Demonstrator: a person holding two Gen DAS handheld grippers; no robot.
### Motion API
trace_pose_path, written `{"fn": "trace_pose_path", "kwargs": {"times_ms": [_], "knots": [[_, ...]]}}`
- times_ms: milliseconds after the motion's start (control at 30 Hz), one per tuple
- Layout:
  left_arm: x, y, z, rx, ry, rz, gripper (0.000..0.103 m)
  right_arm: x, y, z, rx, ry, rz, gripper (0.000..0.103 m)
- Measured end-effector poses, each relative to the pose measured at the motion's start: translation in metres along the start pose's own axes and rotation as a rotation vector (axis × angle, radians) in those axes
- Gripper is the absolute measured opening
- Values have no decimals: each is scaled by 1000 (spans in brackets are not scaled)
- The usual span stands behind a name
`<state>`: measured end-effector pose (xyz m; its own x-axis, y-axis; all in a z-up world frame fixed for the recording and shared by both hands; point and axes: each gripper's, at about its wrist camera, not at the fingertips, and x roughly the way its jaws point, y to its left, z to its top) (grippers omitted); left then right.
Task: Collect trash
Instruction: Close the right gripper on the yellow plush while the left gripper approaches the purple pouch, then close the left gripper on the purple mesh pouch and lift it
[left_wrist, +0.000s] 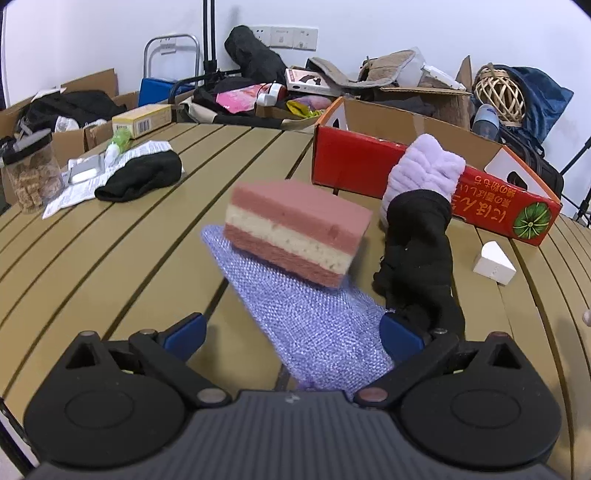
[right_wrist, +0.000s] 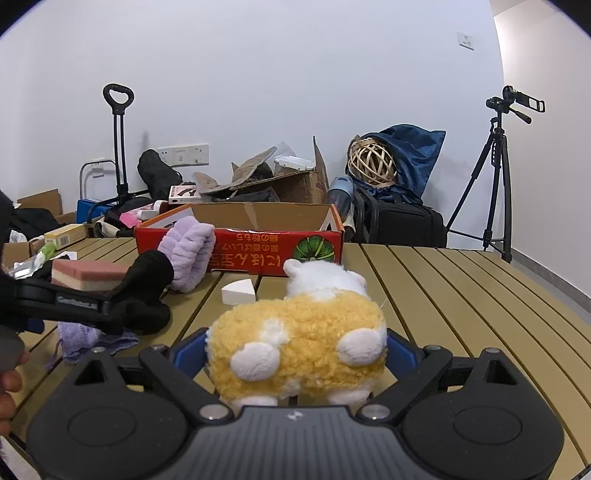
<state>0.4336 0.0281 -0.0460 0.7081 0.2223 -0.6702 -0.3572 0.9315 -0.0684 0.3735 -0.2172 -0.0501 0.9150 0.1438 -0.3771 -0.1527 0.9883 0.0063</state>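
One sponge (left_wrist: 295, 230), pink over cream over pink, sits on one end of a lilac mesh pouch (left_wrist: 314, 314) on the slatted table (left_wrist: 110, 240). The left gripper (left_wrist: 291, 332) has its jaws spread wide, the pouch lying between the blue pads; whether the right pad touches the pouch I cannot tell. Two black socks are in view: one (left_wrist: 417, 258) lies just right of the sponge, against a lilac fleece band (left_wrist: 424, 173), and the other (left_wrist: 140, 177) lies far left on a printed leaflet (left_wrist: 62, 199). One white wedge (left_wrist: 493, 264) rests near one red carton (left_wrist: 351, 162), open-topped, with Japanese writing upside down and a green pumpkin picture on its side; I cannot read the characters. Further left stand one jar (left_wrist: 31, 173) of brown cubes, one blister pack (left_wrist: 86, 170), one small green-and-white bottle (left_wrist: 118, 144) and one yellow box (left_wrist: 142, 120) with a barcode. In the right wrist view the right gripper (right_wrist: 295, 350) pinches one yellow-and-white plush toy (right_wrist: 303, 332), its blue pads pressed into the fleece on both sides. The left gripper's arm there carries small white lettering, too blurred to read. One tripod (right_wrist: 495, 177) stands by the wall.
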Motion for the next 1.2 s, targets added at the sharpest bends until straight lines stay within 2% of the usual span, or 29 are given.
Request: {"fn": "trace_pose_path", "kwargs": {"times_ms": [133,367,433,500,800,900,1200], "knots": [[1,-2,-1,-17,12,-4,97,-4,-1,1,4,-11,10,95],[-1,-8,-1,-34,20,-19,78,-9,-6,3,27,-23,17,96],[-2,-9,-1,-41,21,-22,71,-11,-8,3,31,-28,19,96],[-4,-11,-2,-44,18,-27,57,-12,-8,4,37,-33,21,96],[-14,-12,-4,-20,-12,-18,25,-20,-13,4,54,-47,38,96],[-22,-11,-4,7,-32,-16,19,-23,-14,4,57,-52,44,96],[-53,-5,0,73,-87,-3,18,-31,-18,5,77,-71,61,96]]}}
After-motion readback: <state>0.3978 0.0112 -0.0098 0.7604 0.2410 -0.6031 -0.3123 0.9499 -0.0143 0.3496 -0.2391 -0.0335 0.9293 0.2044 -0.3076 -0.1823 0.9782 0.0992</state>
